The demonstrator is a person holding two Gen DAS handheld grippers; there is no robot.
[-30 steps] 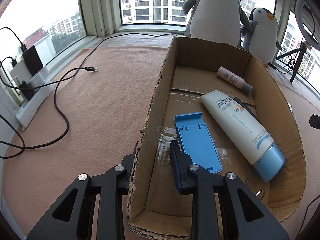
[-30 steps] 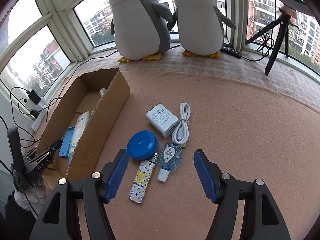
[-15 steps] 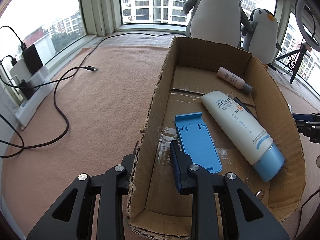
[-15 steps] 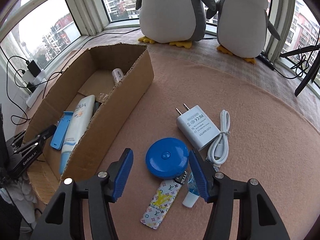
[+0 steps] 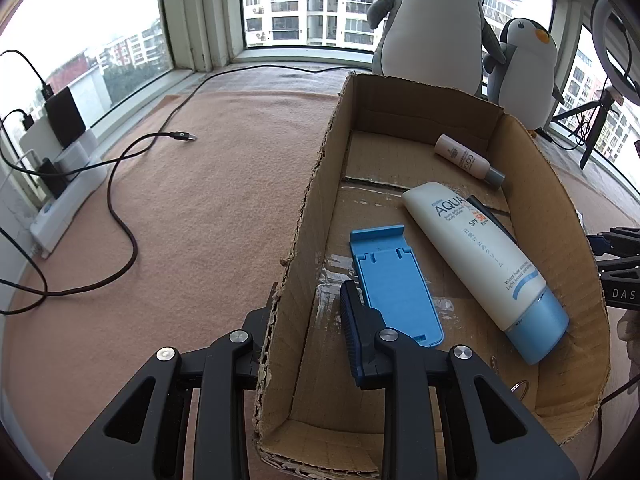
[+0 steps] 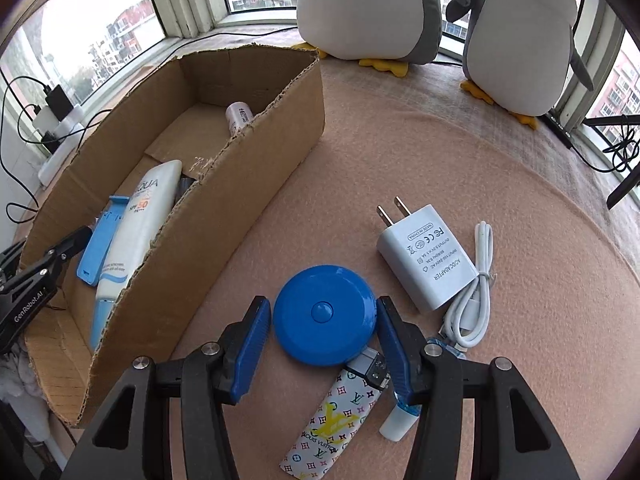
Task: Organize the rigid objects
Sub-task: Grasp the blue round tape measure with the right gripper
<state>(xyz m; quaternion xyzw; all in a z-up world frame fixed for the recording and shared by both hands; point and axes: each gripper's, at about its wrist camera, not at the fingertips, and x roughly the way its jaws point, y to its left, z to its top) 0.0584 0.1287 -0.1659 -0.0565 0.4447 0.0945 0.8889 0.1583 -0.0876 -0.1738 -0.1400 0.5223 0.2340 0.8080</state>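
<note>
My right gripper (image 6: 322, 340) is open, its blue pads on either side of a round blue tape measure (image 6: 325, 314) on the mat; whether they touch it I cannot tell. A patterned lighter (image 6: 338, 420), a small blue-and-white bottle (image 6: 402, 418), a white charger (image 6: 426, 256) and a coiled white cable (image 6: 478, 292) lie beside it. My left gripper (image 5: 308, 324) straddles the left wall of the cardboard box (image 5: 304, 240), not closed on it. Inside lie a blue phone stand (image 5: 394, 284), a sunscreen tube (image 5: 484, 264) and a small pink bottle (image 5: 466, 158).
Two plush penguins (image 6: 372, 4) stand at the window ledge behind the box. A black cable (image 5: 120, 216) and a power strip with plugs (image 5: 60, 184) lie left of the box. A tripod (image 5: 596, 120) stands at the far right.
My right gripper has moved down and forward to the blue tape measure and narrowed around it. My left gripper has stayed on the box wall.
</note>
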